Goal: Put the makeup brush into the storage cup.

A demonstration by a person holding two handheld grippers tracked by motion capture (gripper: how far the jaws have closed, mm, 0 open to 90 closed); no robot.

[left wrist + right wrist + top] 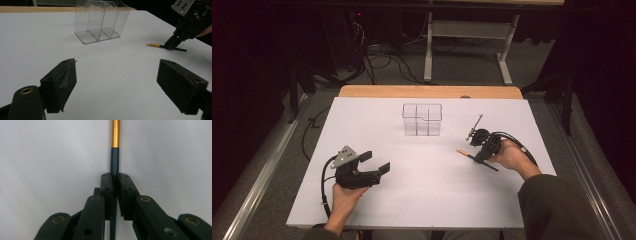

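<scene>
At the lower left of the high view the left gripper (374, 165) rests on the table (422, 195), jaws spread wide and empty. Right of centre, the right gripper (477, 155) has its jaws pressed onto a pencil (468, 154), which lies flat on the sheet. The right gripper view shows that pencil (114, 162) running straight ahead between the jaws, gold end away from the hand. Farther back, at upper centre, stands the clear organizer (422, 119), up and left of the pencil. The right hand is the nearer one; lifting probably comes next.
</scene>
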